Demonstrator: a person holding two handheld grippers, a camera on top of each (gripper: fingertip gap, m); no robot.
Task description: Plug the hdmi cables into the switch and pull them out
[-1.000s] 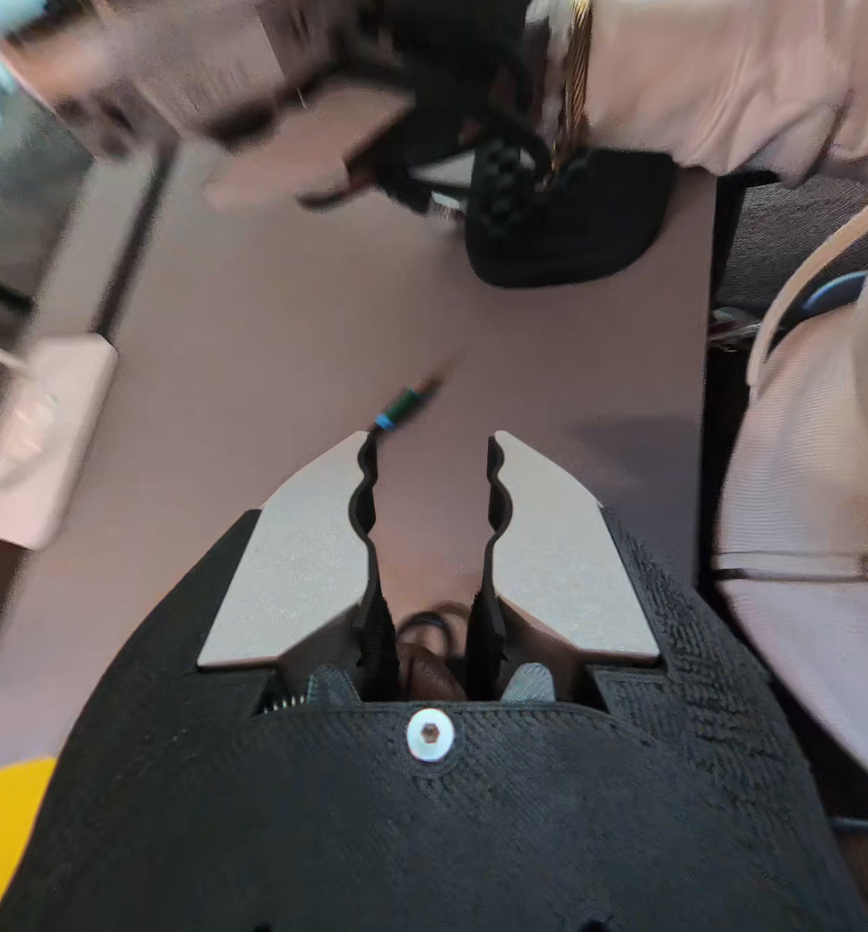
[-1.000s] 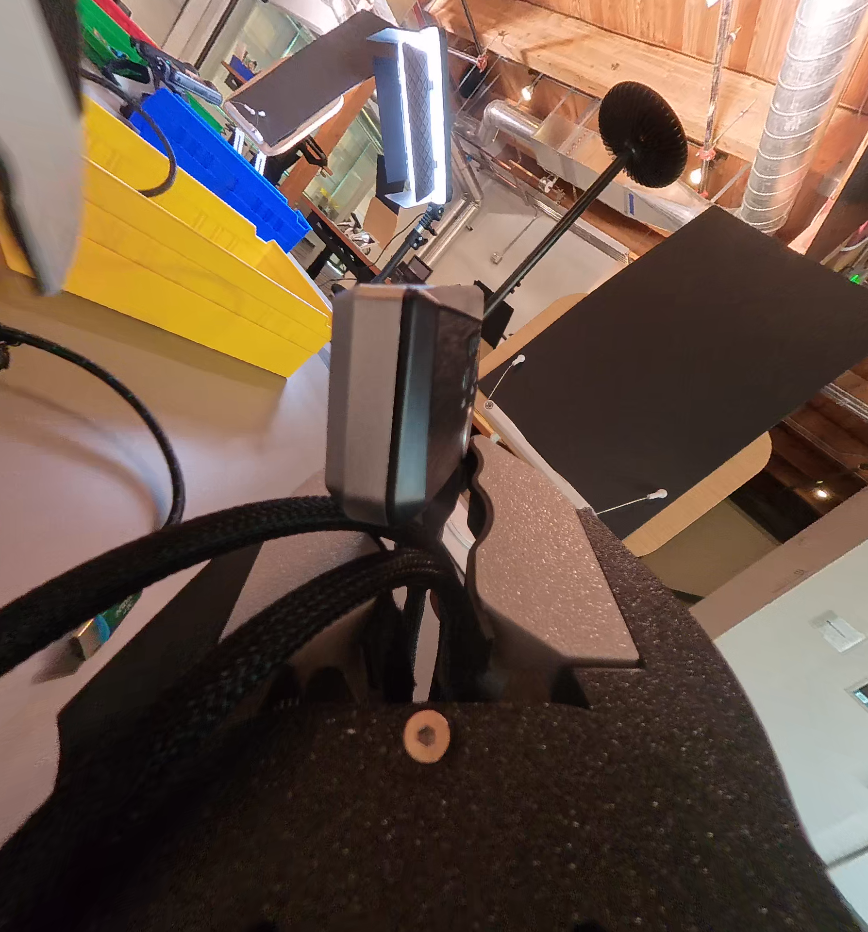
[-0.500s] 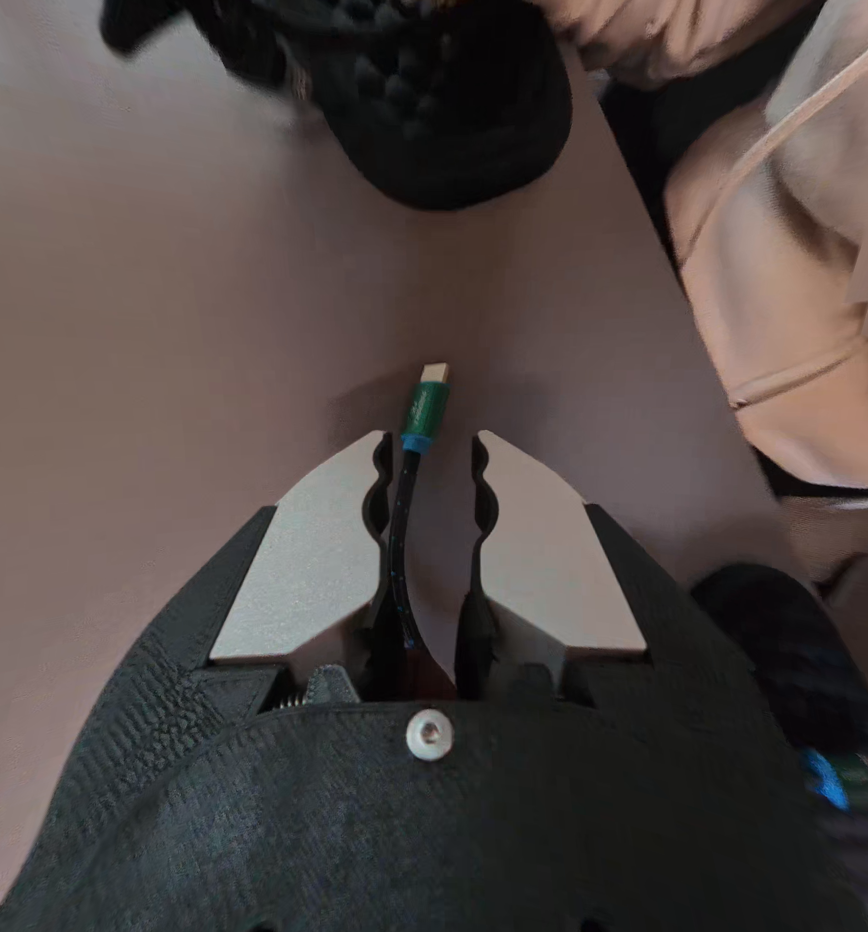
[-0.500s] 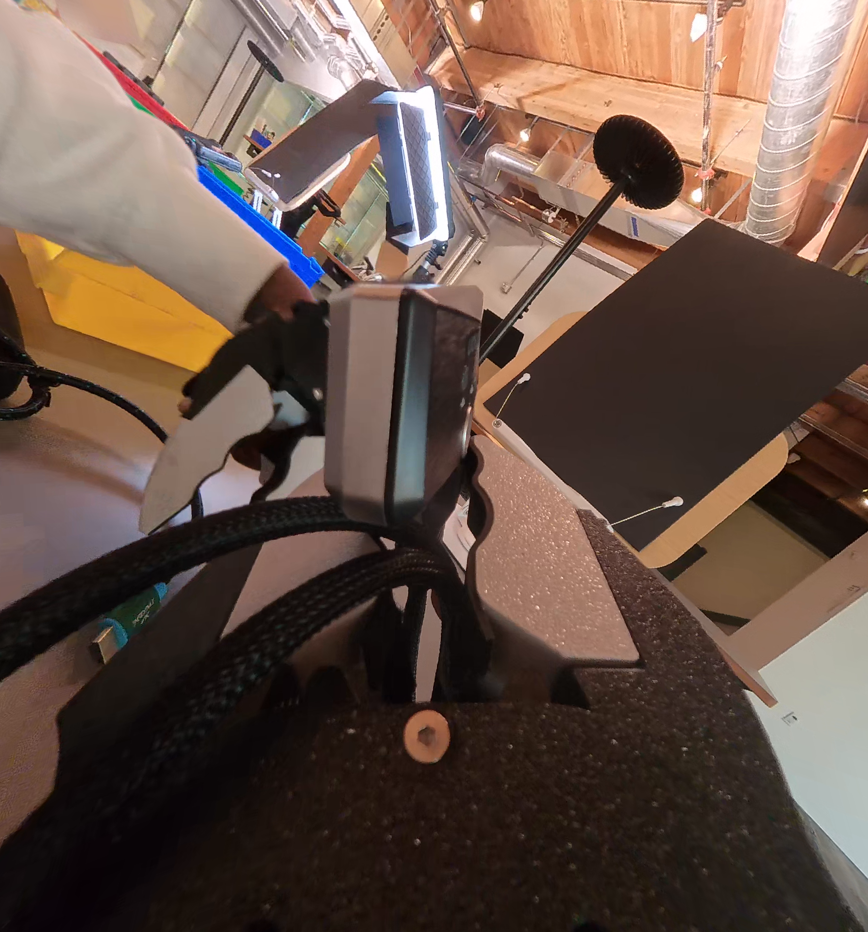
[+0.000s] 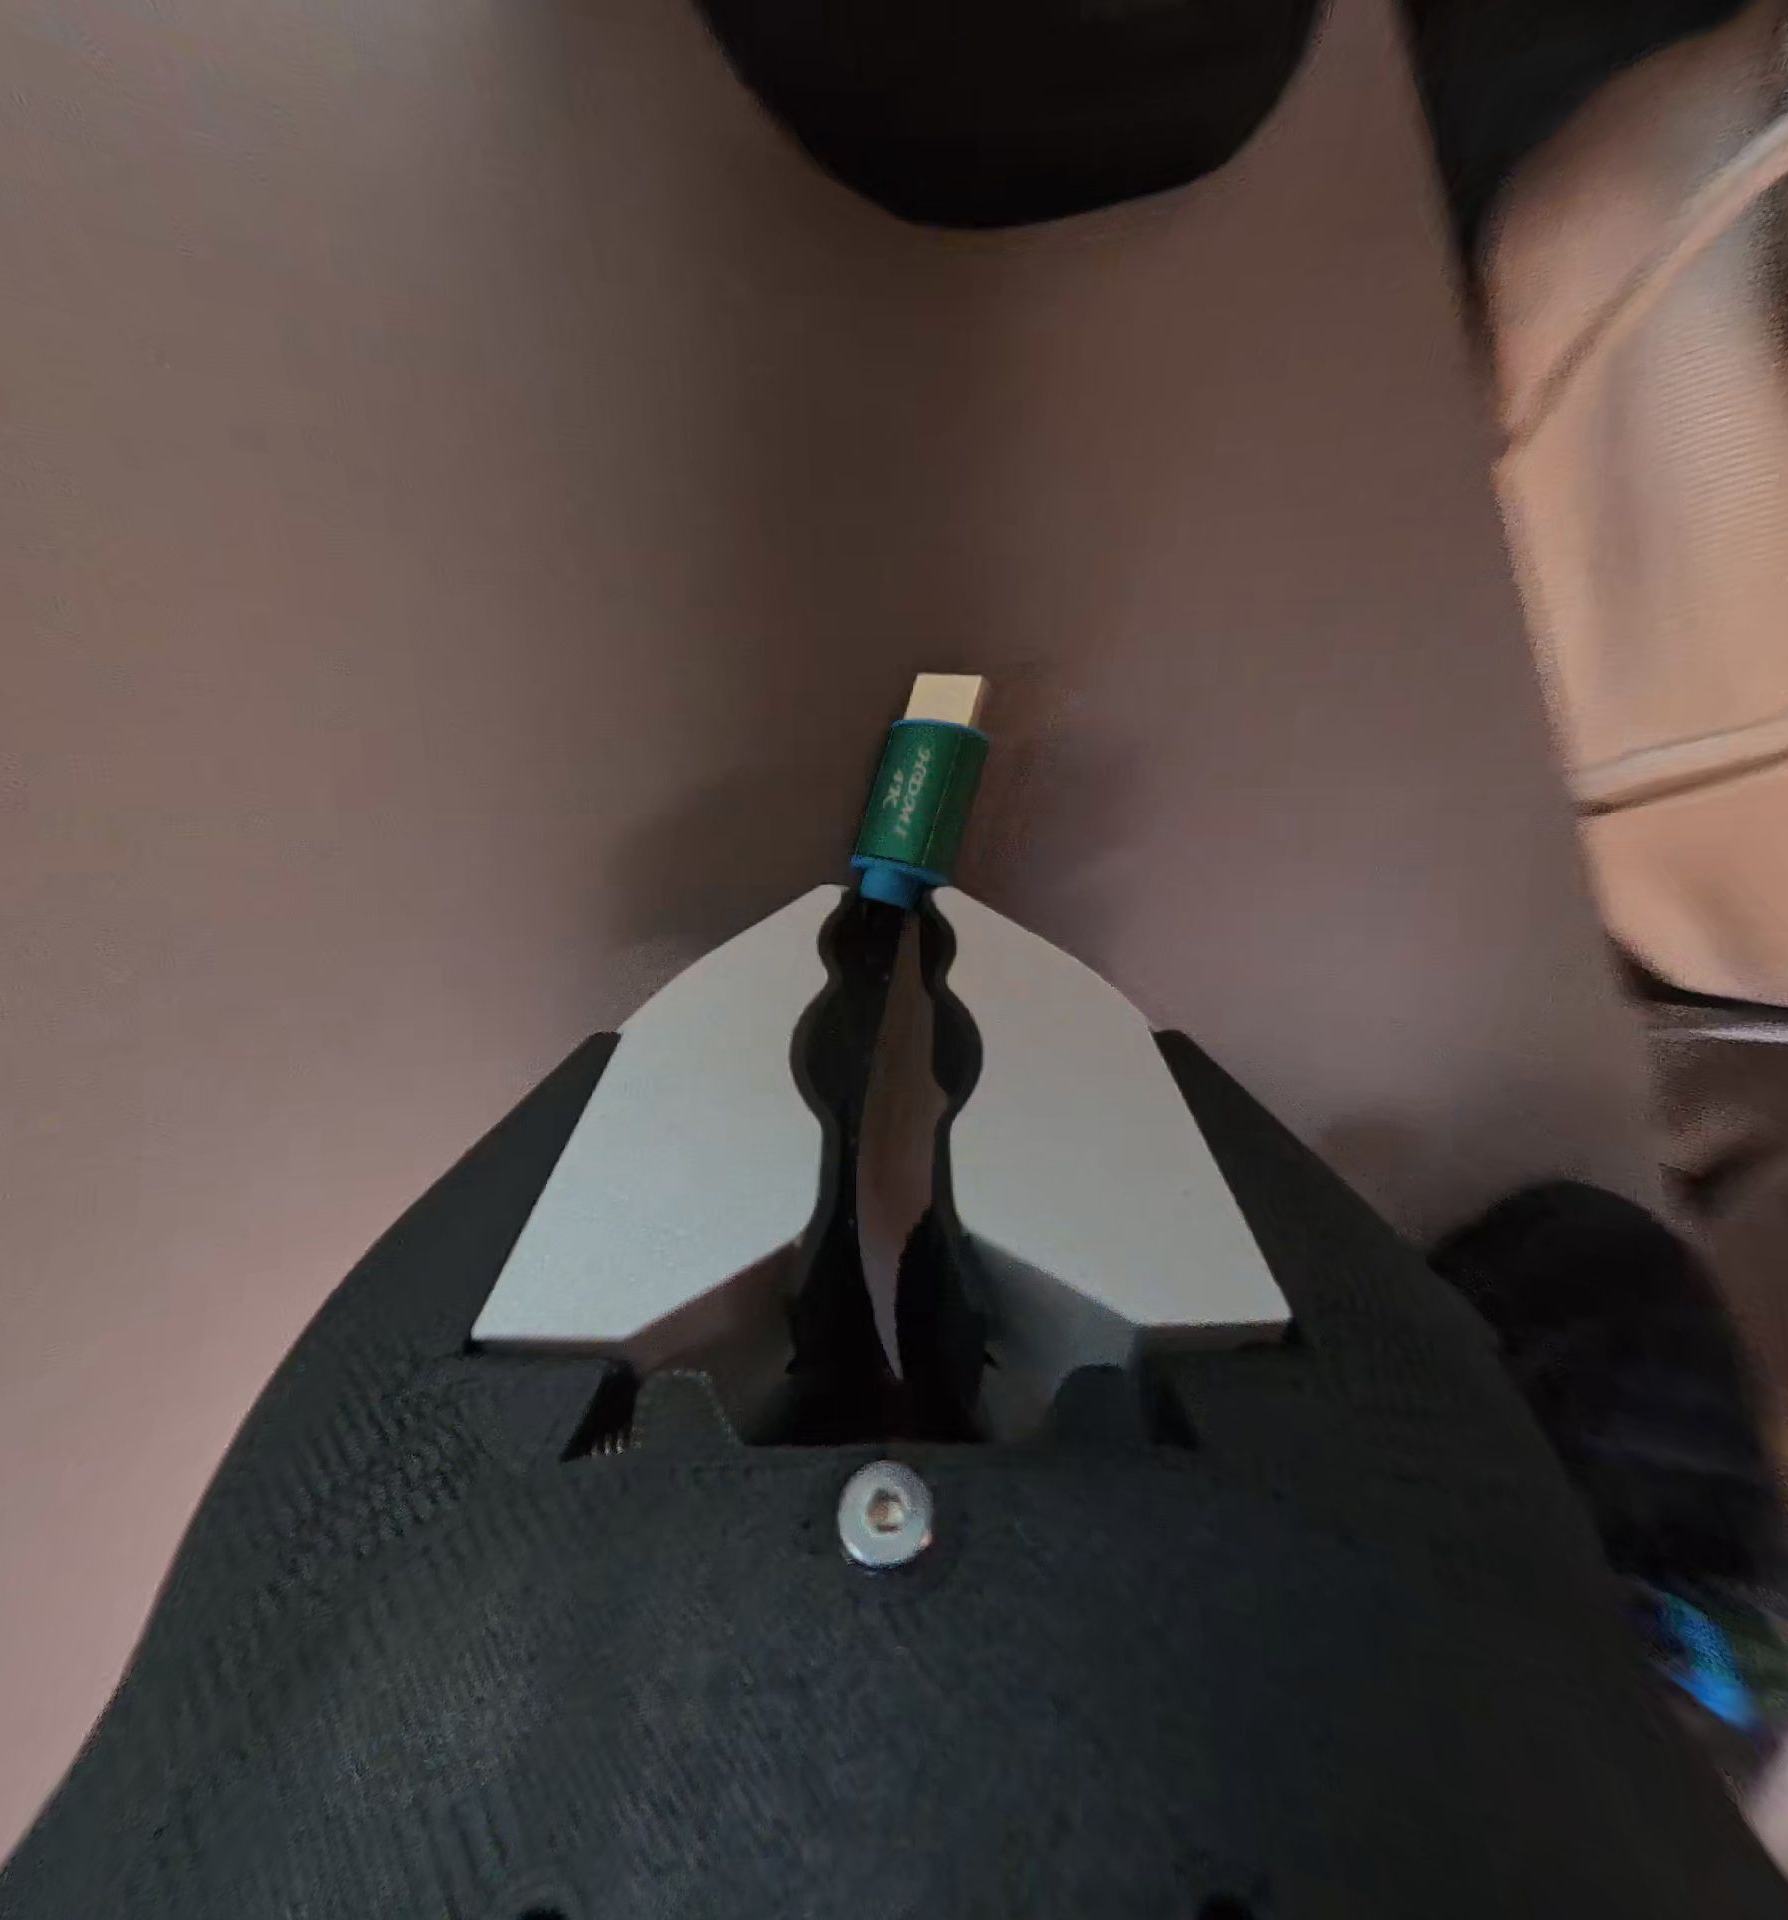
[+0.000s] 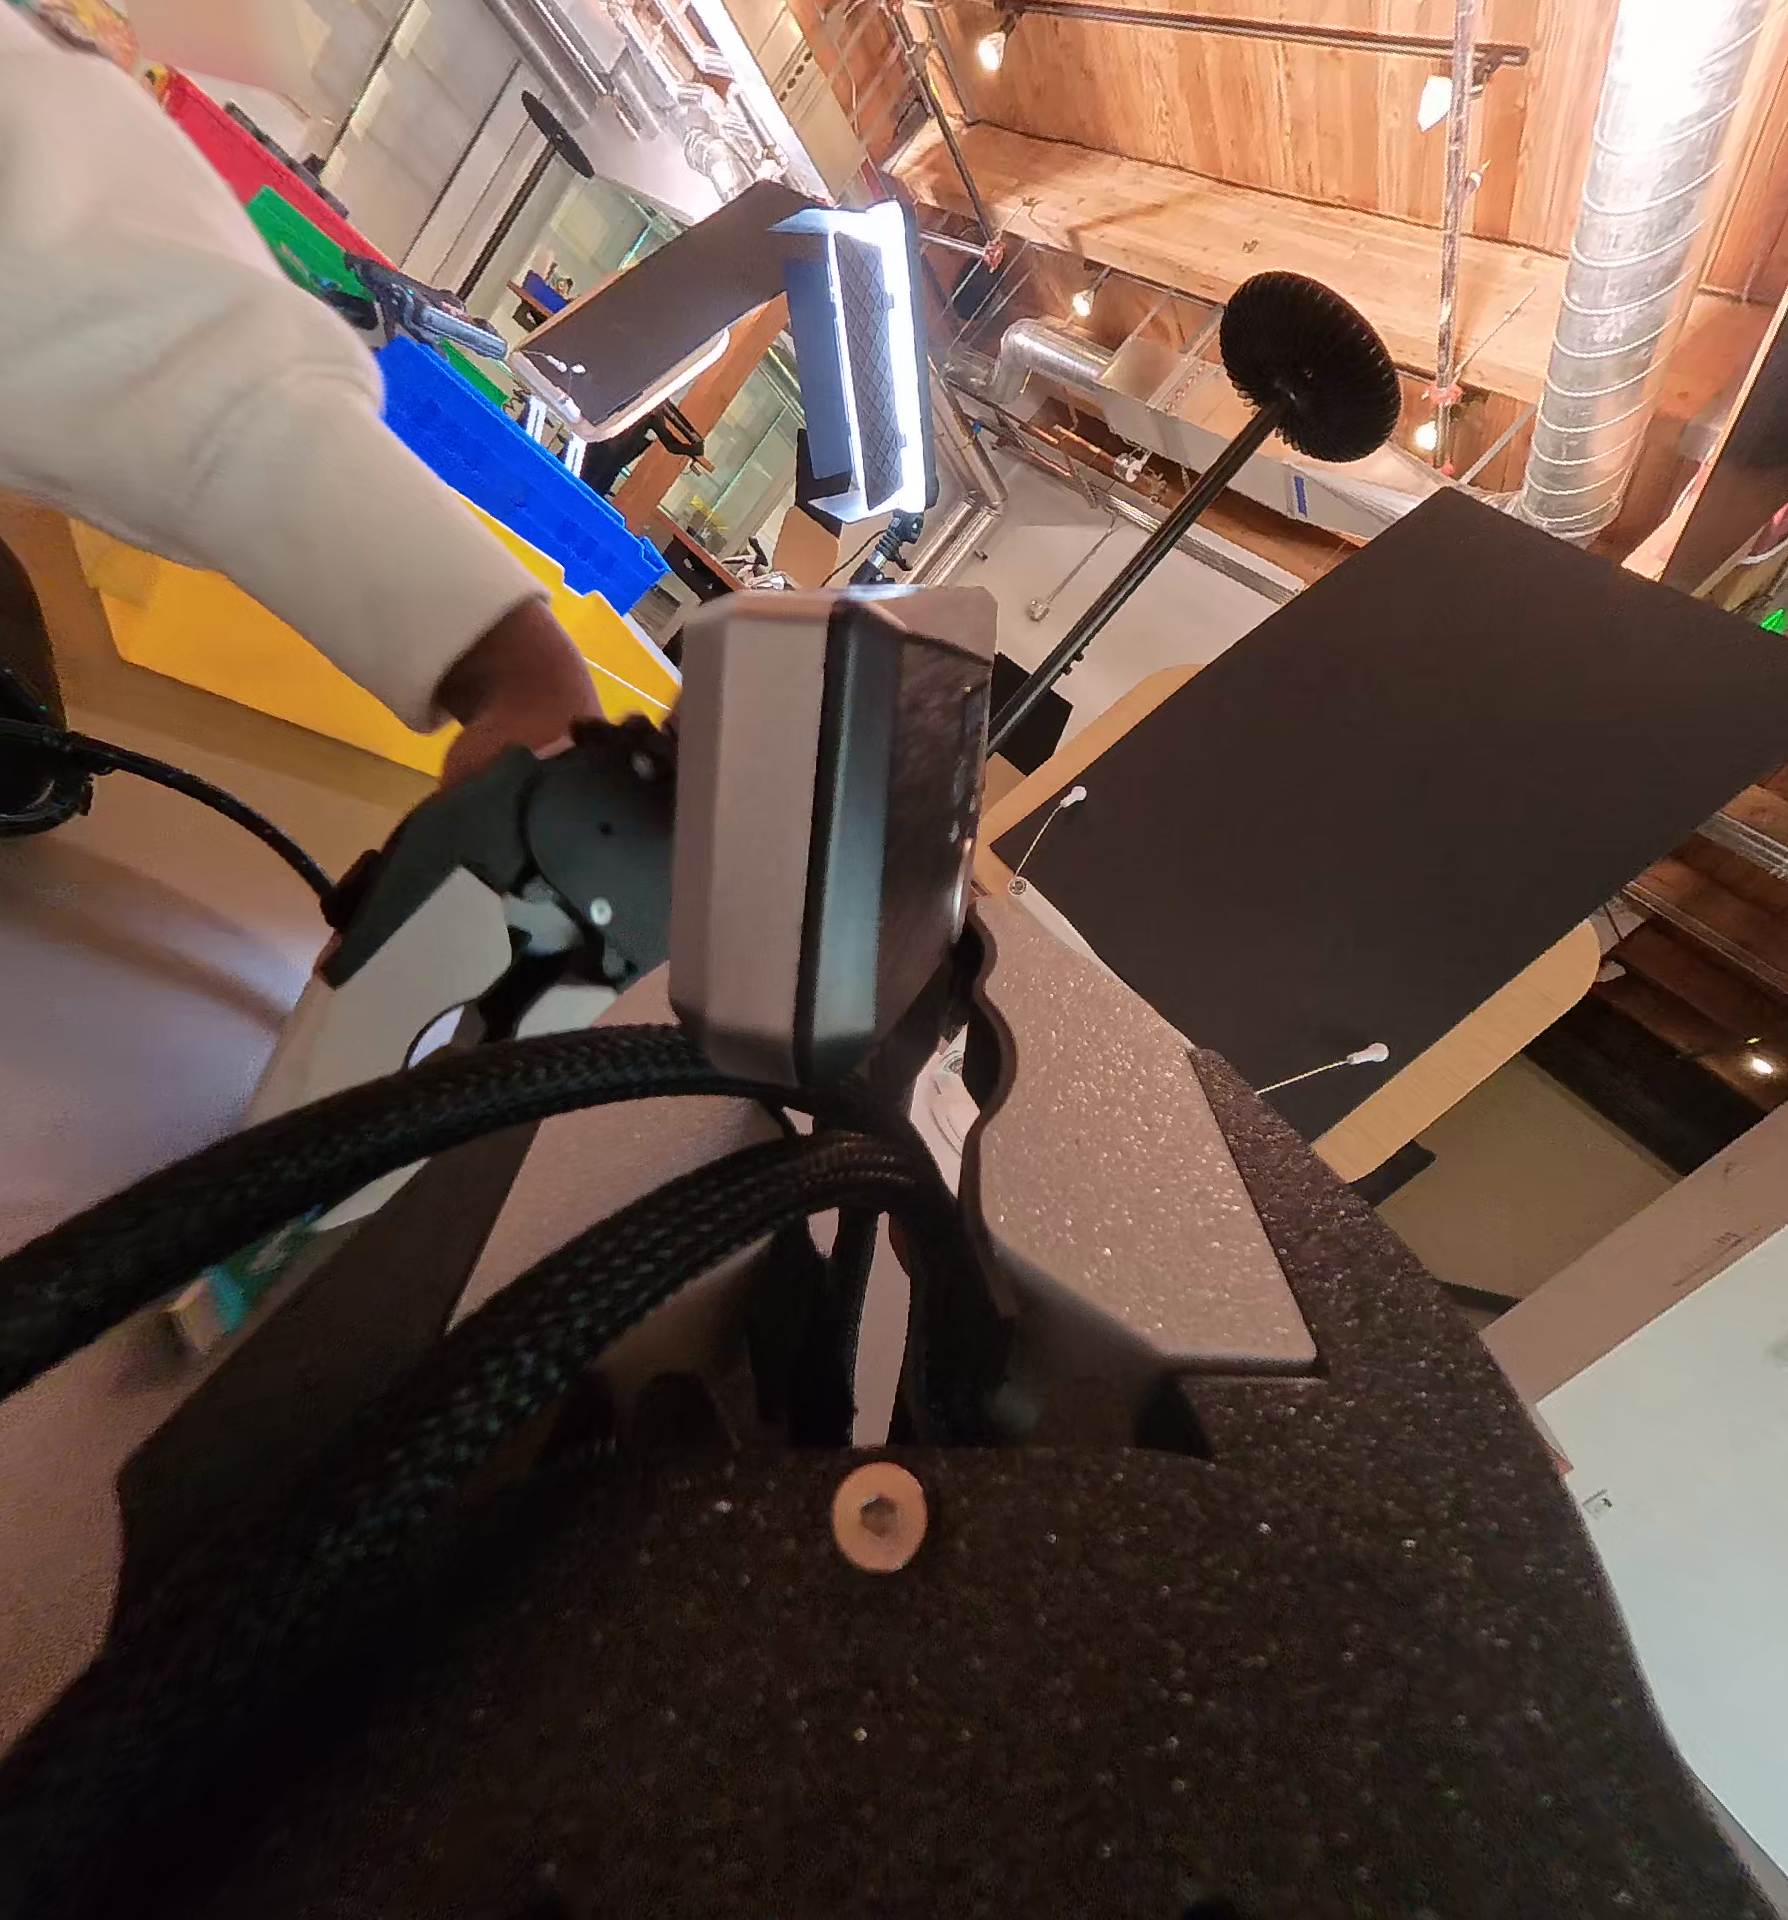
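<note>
Your left tongs are pinched down on the black braided cable right behind the blue collar of the HDMI plug, green shell and gold tip poking out beyond the tips, above the tabletop. That grip is on the cord, not on the rigid shell, so I'd judge the plug can swivel as you push; keep the approach slow and let the gold tip find the port before you add force. The plug leans slightly to the right, so square it to the port first. Over on the right, your right tongs are clamped on the switch, the grey-and-black box held up off the tabletop with its narrow edge facing the lens, and two braided cables curl out from under it toward the near left. Which face carries the free port I cannot tell from here. Hold that box rock steady and turn the port side toward the left tongs, seen just left of the box in the right wrist view. Watch those trailing cables; they could tug the switch off line as the plug goes in. A second green plug lies blurred on the tabletop at the near left.
</note>
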